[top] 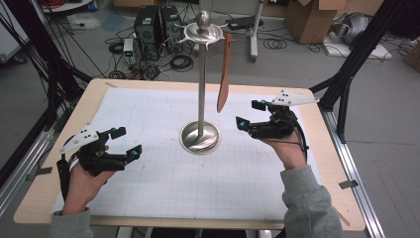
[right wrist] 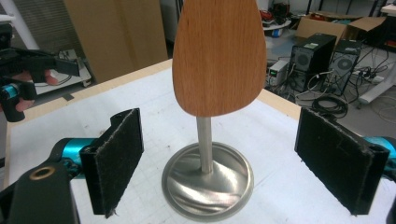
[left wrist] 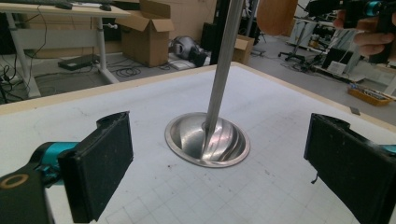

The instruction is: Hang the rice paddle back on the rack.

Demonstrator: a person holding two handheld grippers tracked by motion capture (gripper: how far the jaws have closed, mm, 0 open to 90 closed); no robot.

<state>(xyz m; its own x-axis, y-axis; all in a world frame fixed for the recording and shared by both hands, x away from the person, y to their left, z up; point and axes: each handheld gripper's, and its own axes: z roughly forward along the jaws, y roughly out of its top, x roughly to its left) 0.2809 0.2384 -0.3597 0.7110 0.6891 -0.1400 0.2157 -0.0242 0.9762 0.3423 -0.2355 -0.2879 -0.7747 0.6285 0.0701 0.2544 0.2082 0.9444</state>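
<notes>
A steel stand (top: 200, 89) with a round base (top: 199, 137) rises from the middle of the table. From its top ring hangs a wooden spatula (top: 225, 74), blade down. My left gripper (top: 127, 141) is open at the left of the base, which lies ahead of its jaws (left wrist: 207, 140). My right gripper (top: 249, 115) is open just right of the spatula. In the right gripper view the spatula blade (right wrist: 218, 56) hangs ahead of the jaws, above the base (right wrist: 208, 182). Nothing is between either pair of jaws.
A white gridded mat (top: 198, 183) covers the wooden table (top: 39, 198). Computer towers (top: 156, 29), cables and cardboard boxes (top: 312, 17) stand on the floor beyond the far edge. Black frame legs (top: 346, 69) flank the table.
</notes>
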